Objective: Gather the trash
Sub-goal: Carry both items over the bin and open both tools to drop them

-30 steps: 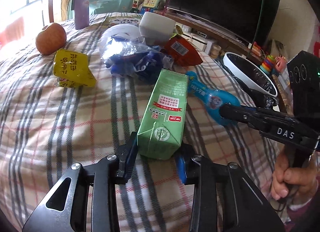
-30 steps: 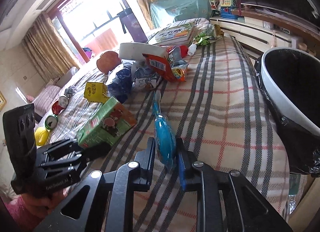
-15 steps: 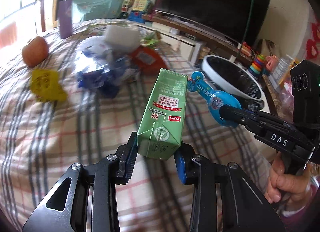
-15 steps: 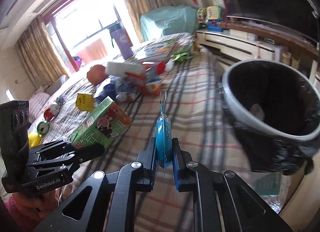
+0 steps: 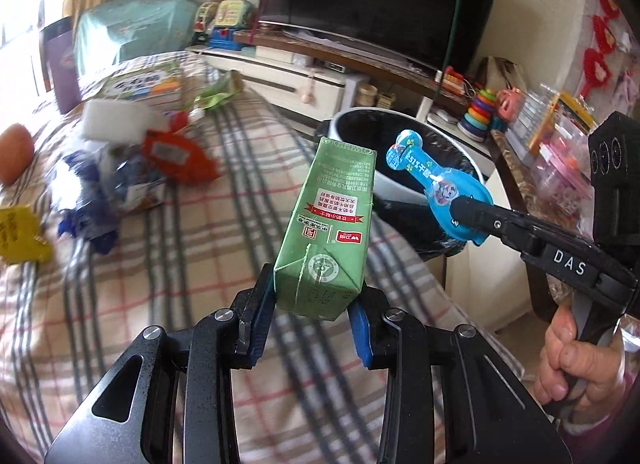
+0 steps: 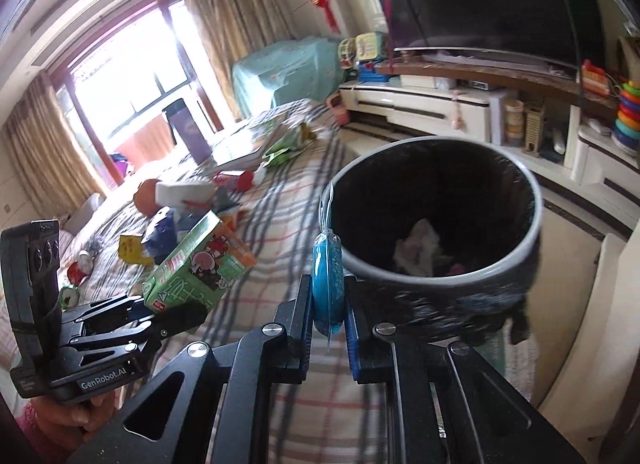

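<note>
Tongs [image 5: 312, 316] angled down gripping carton [image 5: 332, 219], lifted

The left camera sits right behind the left tongs [image 5: 316, 310] and looks down along them, over the checked bed [image 5: 168, 264] toward the TV [image 5: 380, 3]. The right camera sits right behind the right tongs [image 6: 327, 314] and looks down into the black bin [image 6: 436, 280], very close. Both views share the bed, the bin [image 5: 404, 183], the TV [image 6: 492, 3], and each shows the other tongs from the side.
</note>
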